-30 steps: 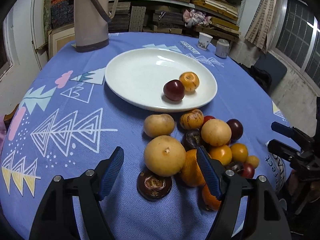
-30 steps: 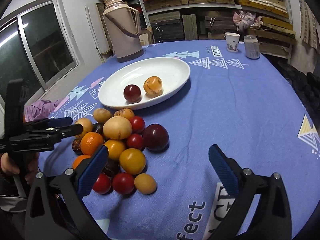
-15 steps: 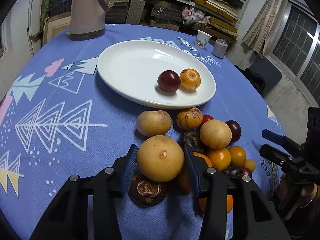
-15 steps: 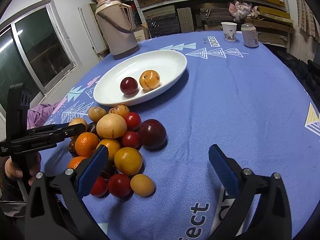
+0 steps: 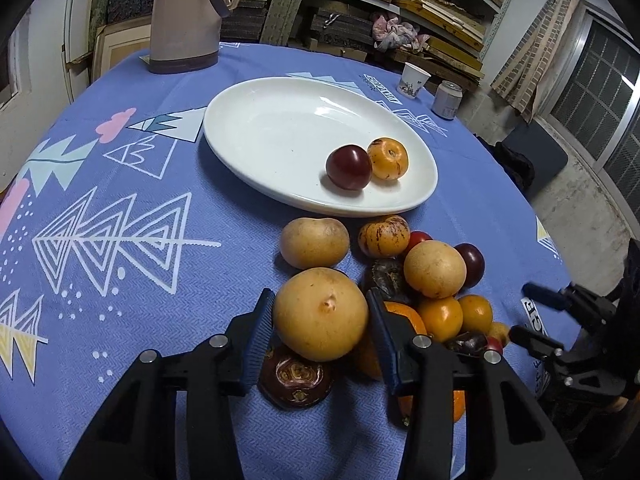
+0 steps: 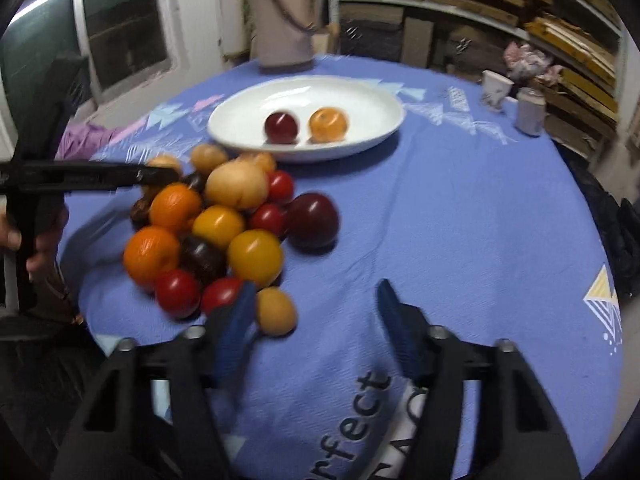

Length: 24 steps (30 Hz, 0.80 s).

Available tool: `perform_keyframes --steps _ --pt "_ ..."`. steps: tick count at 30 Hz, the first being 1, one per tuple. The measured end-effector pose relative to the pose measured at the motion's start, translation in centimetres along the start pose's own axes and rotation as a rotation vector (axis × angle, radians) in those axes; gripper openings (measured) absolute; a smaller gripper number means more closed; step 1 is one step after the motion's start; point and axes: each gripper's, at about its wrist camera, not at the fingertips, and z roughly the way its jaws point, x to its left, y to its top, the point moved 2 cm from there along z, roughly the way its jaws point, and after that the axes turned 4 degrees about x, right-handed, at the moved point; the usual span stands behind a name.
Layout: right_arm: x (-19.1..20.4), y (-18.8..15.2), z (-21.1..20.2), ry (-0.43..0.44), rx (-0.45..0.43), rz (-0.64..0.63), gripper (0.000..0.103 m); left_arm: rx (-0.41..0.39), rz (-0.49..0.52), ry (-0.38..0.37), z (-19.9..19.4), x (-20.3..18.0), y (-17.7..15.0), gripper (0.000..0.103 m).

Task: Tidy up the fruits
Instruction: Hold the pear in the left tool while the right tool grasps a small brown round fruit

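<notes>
My left gripper is shut on a large tan pear at the near edge of a fruit pile on the blue tablecloth. The white oval plate lies beyond and holds a dark red plum and an orange fruit. My right gripper is open and empty, low over the cloth just right of the pile, with a small tan fruit beside its left finger. The plate also shows in the right wrist view.
A beige thermos jug stands at the table's far left. A paper cup and a can stand at the far right. Shelves with stacked boards run behind the table. A dark round fruit lies under the left gripper.
My left gripper has closed around the large tan pear. My right gripper has swung left toward the pile and its jaws have narrowed somewhat.
</notes>
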Motion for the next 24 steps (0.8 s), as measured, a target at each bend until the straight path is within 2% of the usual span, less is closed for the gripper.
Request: perform_keyframes --steps 5,8,11,12,17,24 --pt "1.2 -1.5 -0.1 -0.026 0.038 -0.103 0.055 0.002 -0.004 -0.005 -0.1 -0.1 -0.1 0.047" --pt "1.3 -1.9 0.4 -0.018 0.049 -0.119 0.045 0.001 -0.006 -0.006 -0.1 -0.1 -0.1 0.047" --pt "1.7 -1.7 1.2 -0.018 0.037 -0.139 0.043 -0.001 0.0 -0.001 0.0 -0.1 -0.1 0.047" --pt "2.1 -1.6 1.5 -0.01 0.034 -0.154 0.036 -0.002 0.005 0.005 0.0 -0.2 -0.1 0.047" --pt "2.4 -0.9 2.3 0.023 0.021 -0.169 0.026 -0.002 0.007 0.006 0.1 -0.1 -0.2 0.047" --pt "1.6 -0.8 1.9 0.058 0.002 -0.125 0.025 -0.001 0.006 0.005 -0.1 0.0 -0.1 0.047"
